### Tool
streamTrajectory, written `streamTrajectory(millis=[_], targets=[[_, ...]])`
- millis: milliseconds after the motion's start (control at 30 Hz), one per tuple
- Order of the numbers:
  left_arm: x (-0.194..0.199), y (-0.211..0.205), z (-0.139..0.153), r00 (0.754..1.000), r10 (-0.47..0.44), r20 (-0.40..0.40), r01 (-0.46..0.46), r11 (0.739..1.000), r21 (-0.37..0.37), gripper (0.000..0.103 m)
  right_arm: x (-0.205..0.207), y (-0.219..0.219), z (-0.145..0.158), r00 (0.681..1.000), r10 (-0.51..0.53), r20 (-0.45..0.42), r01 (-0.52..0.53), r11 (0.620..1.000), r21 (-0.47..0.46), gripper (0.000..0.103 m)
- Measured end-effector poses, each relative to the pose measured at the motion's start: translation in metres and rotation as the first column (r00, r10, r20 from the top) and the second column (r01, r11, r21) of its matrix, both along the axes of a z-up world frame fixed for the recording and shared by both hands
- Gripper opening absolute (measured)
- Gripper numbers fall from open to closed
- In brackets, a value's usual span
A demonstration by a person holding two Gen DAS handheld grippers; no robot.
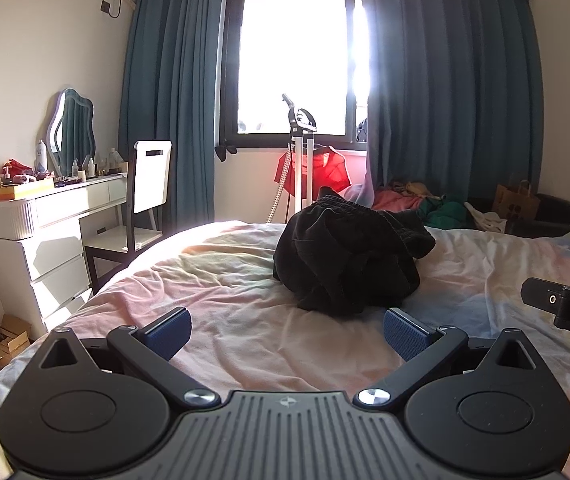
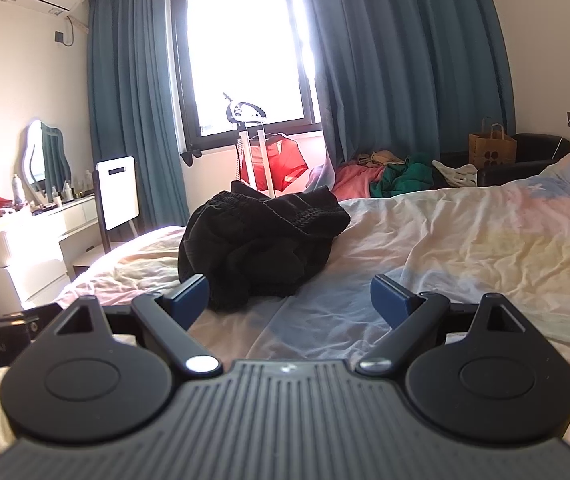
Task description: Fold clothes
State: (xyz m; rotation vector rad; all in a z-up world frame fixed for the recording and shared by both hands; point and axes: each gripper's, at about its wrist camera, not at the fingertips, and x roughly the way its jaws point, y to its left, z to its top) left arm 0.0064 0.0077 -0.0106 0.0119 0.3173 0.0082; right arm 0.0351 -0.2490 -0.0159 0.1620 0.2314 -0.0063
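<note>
A crumpled black garment [image 1: 349,256] with an elastic waistband lies in a heap on the bed [image 1: 213,292]. It also shows in the right wrist view [image 2: 261,248]. My left gripper [image 1: 287,334] is open and empty, just short of the heap's near edge. My right gripper [image 2: 289,300] is open and empty, its left finger [image 2: 191,292] close to the heap's near edge. The right gripper's body shows at the right edge of the left wrist view [image 1: 565,308].
The bed has a wrinkled pastel sheet [image 2: 485,248]. Beyond it are a clothes pile [image 2: 385,172], a garment steamer with a red shirt [image 1: 317,168], a dark armchair with a paper bag [image 2: 493,148], a white vanity [image 1: 57,216] and chair [image 1: 149,184] at left.
</note>
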Motion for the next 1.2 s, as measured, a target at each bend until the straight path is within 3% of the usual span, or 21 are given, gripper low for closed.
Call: streamTrajectory(millis=[767, 933, 1033, 1200], targets=[[0.032, -0.01, -0.036, 0.992, -0.025, -0.12, 0.026, 1.0, 0.014, 0.103, -0.012, -0.01, 0.014, 0.999, -0.044, 0.022, 0.043, 0.998, 0.037, 0.09], [0.083, -0.028, -0.038, 0.98, -0.033, -0.198, 0.037, 0.999, 0.016, 0.103, -0.007, -0.018, 0.012, 0.997, -0.082, -0.001, 0.082, 0.996, 0.027, 0.09], [0.129, -0.033, -0.03, 0.973, -0.026, -0.231, 0.02, 0.999, -0.026, 0.103, -0.003, -0.032, 0.007, 0.993, -0.115, -0.025, 0.117, 0.99, 0.08, 0.09], [0.219, -0.046, 0.009, 0.986, 0.001, -0.165, -0.01, 0.998, -0.054, 0.103, 0.013, -0.053, -0.003, 0.987, -0.148, -0.059, 0.156, 0.974, 0.162, 0.09]])
